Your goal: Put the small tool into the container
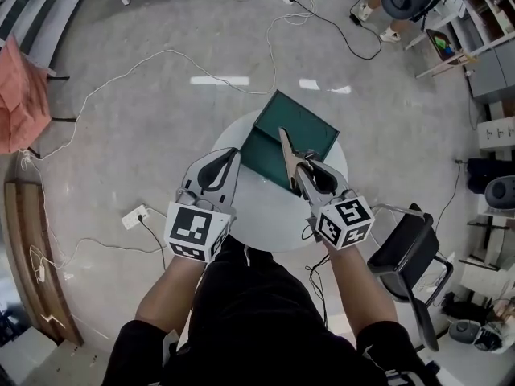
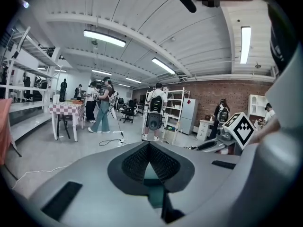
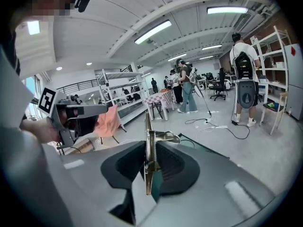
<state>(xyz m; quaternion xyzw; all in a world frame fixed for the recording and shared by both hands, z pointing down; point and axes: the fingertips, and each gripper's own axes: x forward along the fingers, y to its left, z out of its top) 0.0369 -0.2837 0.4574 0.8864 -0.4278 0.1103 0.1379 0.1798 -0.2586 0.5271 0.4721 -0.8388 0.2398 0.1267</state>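
A salmon cloth (image 1: 18, 87) hangs at the far left over the glossy grey floor (image 1: 145, 95). The left gripper (image 1: 232, 156) is smooth grey plastic with black ribbed pads. Its jaws taper to a point and are pressed together at the tips with nothing between them, as the left gripper view (image 2: 149, 144) confirms. It reaches away from the person over the near left edge of the table (image 1: 265, 215), a small white round top. The bare left forearm (image 1: 169, 296) runs straight up behind it.

On the table sits the container (image 1: 302, 123), a flat, dark green rectangular box set cornerwise. The tool (image 1: 286, 149) is slim, flat and tan-looking from above. Seen edge-on from the right gripper (image 3: 147, 126), it is a thin metal strip with a coil spring and a shiny bent piece. Its long axis runs away from the person, leaning slightly left, and its pointed end lies over the green of the container — whether it touches cannot be told.

The right gripper (image 1: 302, 170) pinches the tool's near end between its ribbed pads, jaws part-way apart round it. The right forearm (image 1: 362, 288) angles in from the lower right. A black chair (image 1: 406, 252) stands just right of the table.
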